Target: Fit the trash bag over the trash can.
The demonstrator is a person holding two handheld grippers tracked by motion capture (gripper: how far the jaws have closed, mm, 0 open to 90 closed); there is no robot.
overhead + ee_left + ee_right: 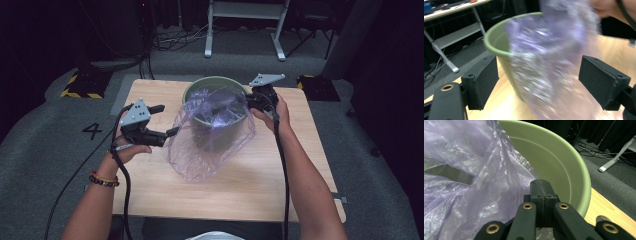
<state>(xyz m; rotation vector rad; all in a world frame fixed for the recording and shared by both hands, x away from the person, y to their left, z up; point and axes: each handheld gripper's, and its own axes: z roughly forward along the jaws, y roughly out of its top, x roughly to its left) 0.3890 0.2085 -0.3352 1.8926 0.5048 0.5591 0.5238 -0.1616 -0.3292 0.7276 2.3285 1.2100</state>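
The right gripper (250, 101) pinches the purple bag (210, 132) over the green bin (200, 85). The left gripper (167, 120) gapes wide beside the bag.

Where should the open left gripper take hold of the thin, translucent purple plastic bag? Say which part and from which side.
Grip the loose edge of the translucent purple plastic bag on its left flank, coming in level from the table's left, probably. There the film hangs free outside the green plastic bucket and faces the open left gripper. The right gripper is shut on the bag's far edge at the rim.
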